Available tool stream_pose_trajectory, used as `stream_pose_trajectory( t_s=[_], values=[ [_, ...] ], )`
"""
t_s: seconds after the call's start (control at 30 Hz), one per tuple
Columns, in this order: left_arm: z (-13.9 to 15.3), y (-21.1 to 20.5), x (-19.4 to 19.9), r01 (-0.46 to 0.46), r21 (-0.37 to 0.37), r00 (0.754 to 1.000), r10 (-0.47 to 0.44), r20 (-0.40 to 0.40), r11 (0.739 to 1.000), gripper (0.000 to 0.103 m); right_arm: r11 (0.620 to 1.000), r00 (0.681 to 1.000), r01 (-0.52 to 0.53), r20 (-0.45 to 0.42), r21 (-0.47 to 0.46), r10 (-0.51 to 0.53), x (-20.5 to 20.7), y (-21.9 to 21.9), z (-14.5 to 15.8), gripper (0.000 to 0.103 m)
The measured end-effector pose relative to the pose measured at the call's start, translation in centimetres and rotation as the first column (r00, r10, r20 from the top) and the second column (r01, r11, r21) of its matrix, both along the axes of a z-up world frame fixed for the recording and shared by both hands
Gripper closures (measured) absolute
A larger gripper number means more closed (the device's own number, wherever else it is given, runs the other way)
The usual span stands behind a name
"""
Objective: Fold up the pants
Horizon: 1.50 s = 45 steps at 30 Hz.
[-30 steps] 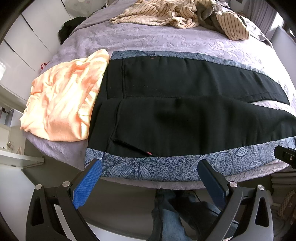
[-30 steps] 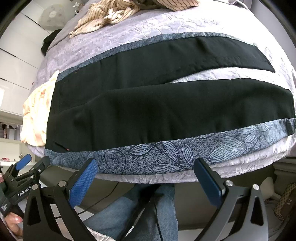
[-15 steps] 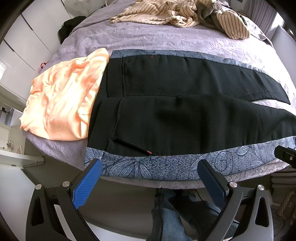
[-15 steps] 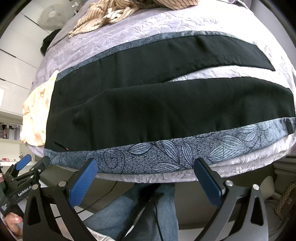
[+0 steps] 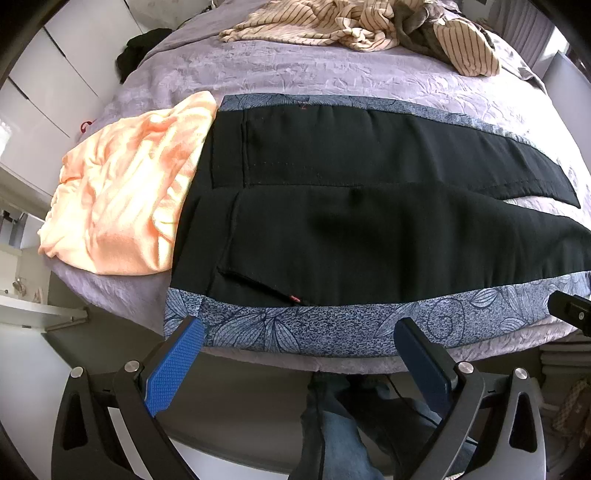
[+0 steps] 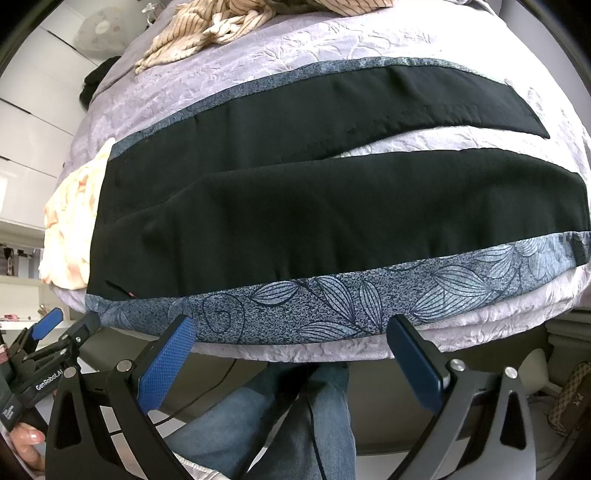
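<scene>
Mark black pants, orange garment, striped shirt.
black pants (image 5: pixel 369 236): left wrist view, middle of the near leg.
orange garment (image 5: pixel 122 192): left wrist view, centre of the crumpled heap beside the waistband.
striped shirt (image 5: pixel 332 22): left wrist view, middle of the far pile.

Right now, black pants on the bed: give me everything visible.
The black pants lie flat and unfolded on the lilac bedspread, waistband toward the peach garment, which it touches or slightly overlaps. Matte woven-looking fabric, with a blue-grey leaf-print side stripe along each outer seam. A slanted hip pocket with a small red tag sits near the waist. The legs splay apart toward the hems. Neither gripper touches them.
</scene>
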<state>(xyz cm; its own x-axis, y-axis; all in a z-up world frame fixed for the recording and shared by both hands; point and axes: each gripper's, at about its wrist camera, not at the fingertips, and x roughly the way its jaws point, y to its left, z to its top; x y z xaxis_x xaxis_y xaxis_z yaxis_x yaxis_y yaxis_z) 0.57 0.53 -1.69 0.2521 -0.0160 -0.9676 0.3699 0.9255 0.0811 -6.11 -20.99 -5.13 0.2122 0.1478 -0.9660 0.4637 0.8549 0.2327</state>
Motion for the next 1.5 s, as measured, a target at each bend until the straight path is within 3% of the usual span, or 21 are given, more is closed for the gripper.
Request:
stream_pose_trajectory(
  t_s=[0.77, 0.9, 1.0, 1.1, 1.2, 1.33, 1.5],
  values=[
    [0.1, -0.7, 0.2, -0.005, -0.005, 1.000, 0.005, -0.003, 1.000, 0.000, 1.000, 1.000, 0.006, 0.000, 0.016, -0.006, 0.1, -0.8, -0.1, 0.000],
    [-0.5, 0.1, 0.7, -0.039, -0.078, 0.999, 0.039, 0.000, 0.996, 0.000, 0.995, 0.998, 0.023, 0.048, 0.097, -0.027, 0.0, -1.6, -0.8, 0.000],
    [-1.7, 2.3, 1.3, -0.082, -0.167, 0.997, 0.079, -0.026, 0.983, 0.000, 0.963, 0.992, 0.038, 0.104, 0.267, -0.068, -0.4, -2.5, -2.3, 0.000],
    [-3.5, 5.1, 1.3, -0.143, -0.250, 0.989, 0.128, -0.077, 0.958, 0.000, 0.863, 0.984, 0.063, 0.113, 0.502, -0.137, -2.0, -3.2, -5.5, 0.005],
    [-6.1, 7.4, 0.8, -0.211, -0.316, 0.972, 0.165, -0.166, 0.925, 0.000, 0.797, 0.981, 0.123, 0.047, 0.591, -0.187, -4.2, -3.3, -8.9, 0.018],
    [-10.1, 9.2, 0.3, -0.311, -0.331, 0.936, 0.226, -0.271, 0.891, 0.000, 0.744, 0.967, 0.208, -0.018, 0.635, -0.255, -6.2, -3.2, -12.6, 0.020],
    [-11.1, 8.2, 1.6, -0.358, -0.412, 0.924, 0.254, -0.285, 0.838, 0.000, 0.686, 0.929, 0.221, 0.065, 0.694, -0.365, -5.1, -3.8, -13.1, 0.020]
  ],
)
